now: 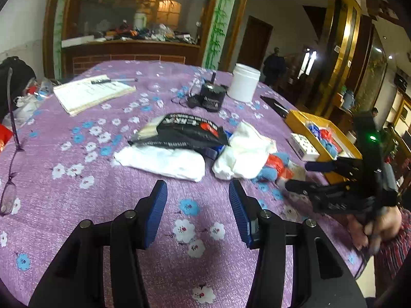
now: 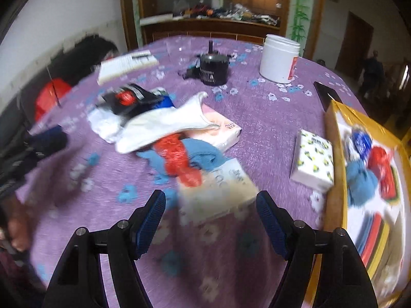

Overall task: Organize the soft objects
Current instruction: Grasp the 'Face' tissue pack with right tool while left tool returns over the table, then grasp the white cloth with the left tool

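A pile of soft things lies mid-table: a white cloth, a second white cloth, a black packet, and blue and red knitted pieces. A tissue pack lies just ahead of my right gripper, which is open and empty. My left gripper is open and empty, short of the white cloths. The right gripper also shows in the left wrist view, open beside the knitted pieces. A yellow box at the right holds blue and red soft items.
A purple flowered tablecloth covers the table. On it are a white jar, a black device, a notepad with pen, glasses, a small patterned tissue pack and a dark phone.
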Demonstrator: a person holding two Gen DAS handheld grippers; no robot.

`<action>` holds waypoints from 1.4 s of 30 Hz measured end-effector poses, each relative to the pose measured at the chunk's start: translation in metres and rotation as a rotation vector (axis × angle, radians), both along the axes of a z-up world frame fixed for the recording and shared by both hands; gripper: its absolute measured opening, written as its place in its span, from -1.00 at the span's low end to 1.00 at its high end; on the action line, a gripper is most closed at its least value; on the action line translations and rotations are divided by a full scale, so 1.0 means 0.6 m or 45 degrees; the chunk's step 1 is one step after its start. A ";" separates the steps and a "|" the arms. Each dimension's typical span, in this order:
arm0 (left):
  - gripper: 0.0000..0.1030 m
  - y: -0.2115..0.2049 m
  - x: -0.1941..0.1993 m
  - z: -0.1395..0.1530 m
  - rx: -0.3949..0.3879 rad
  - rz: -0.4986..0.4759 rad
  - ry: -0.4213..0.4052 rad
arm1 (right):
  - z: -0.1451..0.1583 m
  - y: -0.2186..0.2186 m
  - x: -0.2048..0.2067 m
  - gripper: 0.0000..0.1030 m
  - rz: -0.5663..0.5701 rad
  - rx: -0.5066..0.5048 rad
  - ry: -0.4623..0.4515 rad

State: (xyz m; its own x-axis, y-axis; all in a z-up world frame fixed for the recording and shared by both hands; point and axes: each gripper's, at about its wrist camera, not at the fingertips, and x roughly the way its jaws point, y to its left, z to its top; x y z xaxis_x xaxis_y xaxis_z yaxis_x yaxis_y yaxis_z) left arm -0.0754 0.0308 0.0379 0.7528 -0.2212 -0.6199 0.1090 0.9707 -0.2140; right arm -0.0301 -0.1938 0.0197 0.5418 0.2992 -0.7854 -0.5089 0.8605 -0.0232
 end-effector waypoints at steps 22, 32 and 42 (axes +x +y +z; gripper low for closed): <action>-0.72 -0.012 0.142 -0.037 0.138 0.225 0.300 | 0.002 -0.053 0.000 0.31 -0.120 0.232 0.018; -0.89 -0.004 0.051 -0.020 0.082 0.092 0.250 | 0.002 -0.067 0.004 0.31 -0.156 0.287 0.027; -0.89 -0.012 -0.051 0.107 -0.005 -0.052 -0.090 | 0.006 -0.072 0.000 0.31 -0.184 0.294 -0.002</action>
State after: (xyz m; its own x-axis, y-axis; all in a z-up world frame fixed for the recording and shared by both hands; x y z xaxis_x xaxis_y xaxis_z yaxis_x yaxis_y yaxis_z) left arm -0.1063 0.0234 0.1022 0.7850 -0.2547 -0.5646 0.1633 0.9644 -0.2080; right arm -0.0302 -0.2367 0.0233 0.5932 0.3902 -0.7042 -0.3809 0.9066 0.1815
